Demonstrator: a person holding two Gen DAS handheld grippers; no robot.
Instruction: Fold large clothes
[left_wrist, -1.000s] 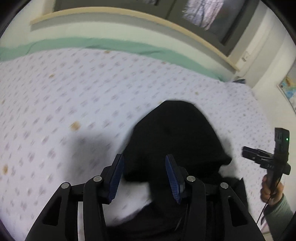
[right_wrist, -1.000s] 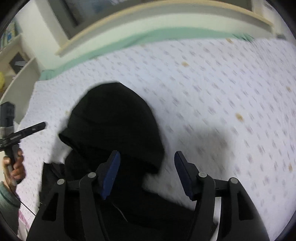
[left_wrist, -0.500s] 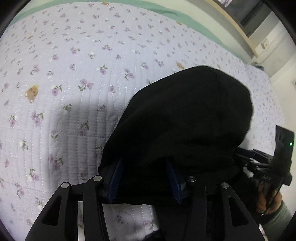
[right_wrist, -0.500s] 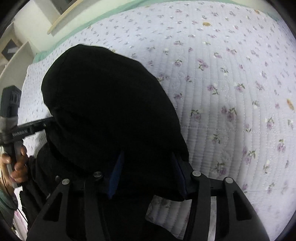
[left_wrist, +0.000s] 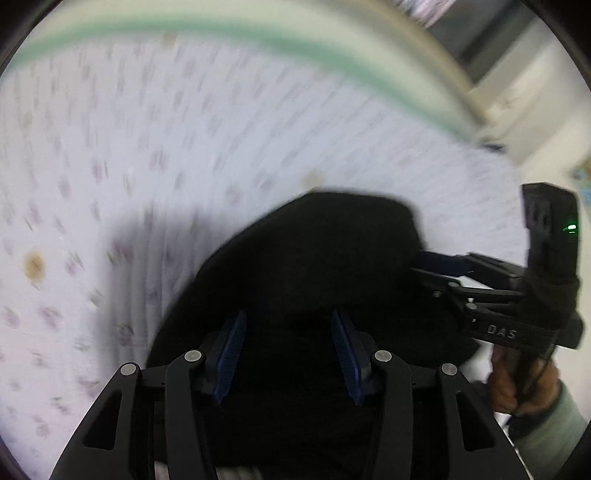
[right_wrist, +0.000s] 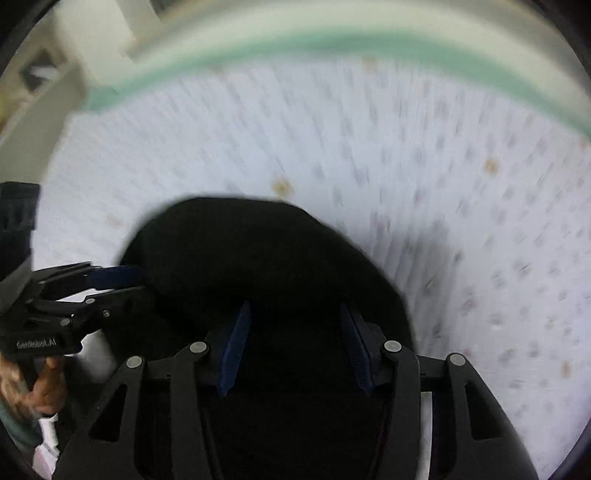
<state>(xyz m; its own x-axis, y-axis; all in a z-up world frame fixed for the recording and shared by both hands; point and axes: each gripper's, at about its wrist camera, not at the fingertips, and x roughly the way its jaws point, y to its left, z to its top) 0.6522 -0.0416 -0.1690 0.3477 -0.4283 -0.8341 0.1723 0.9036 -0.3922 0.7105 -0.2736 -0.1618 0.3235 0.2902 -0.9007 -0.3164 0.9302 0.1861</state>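
A black hoodie (left_wrist: 325, 251) lies on the flowered bed sheet (left_wrist: 147, 147), its rounded hood pointing away from me. My left gripper (left_wrist: 288, 354) has its blue pads half apart, with thick black fabric filling the gap between them. In the right wrist view the hoodie (right_wrist: 240, 251) looks the same, and my right gripper (right_wrist: 295, 350) holds a bunch of it between its pads. Each gripper shows in the other's view: the right gripper (left_wrist: 428, 267) at the hood's right side, the left gripper (right_wrist: 133, 284) at its left. Both views are blurred by motion.
The white sheet (right_wrist: 443, 184) stretches wide beyond and beside the hood. A green strip (left_wrist: 258, 33) and a pale wall bound the bed's far edge. A person's hand (left_wrist: 517, 387) with a grey sleeve holds the right gripper. Shelves (right_wrist: 37, 74) stand at the far left.
Both grippers sank onto the hood, and the right jaws narrowed on the fabric. Since then both views have swung up, so the hood looks smaller and the bed's far edge shows again.
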